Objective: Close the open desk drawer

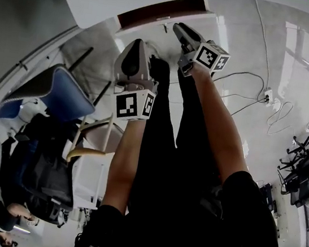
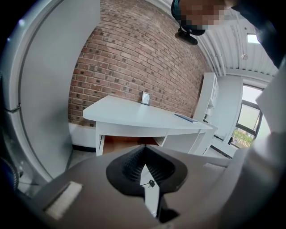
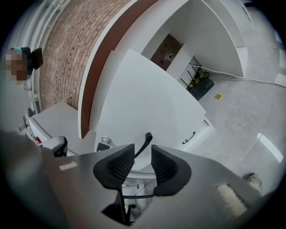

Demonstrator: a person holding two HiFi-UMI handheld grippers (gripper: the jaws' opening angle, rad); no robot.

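Shows left gripper [image 2: 144, 152] clamped shut on nothing, facing a far white desk [image 2: 134, 114]. Shows right gripper [image 3: 143, 154] spread open, dark handle [image 3: 145, 142] of the desk drawer [image 3: 139, 163] between its jaw tips, drawer front just beyond.

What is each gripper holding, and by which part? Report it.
Nothing is held. The left gripper is shut and empty; the right gripper is open, a black handle in its gap, ungripped.
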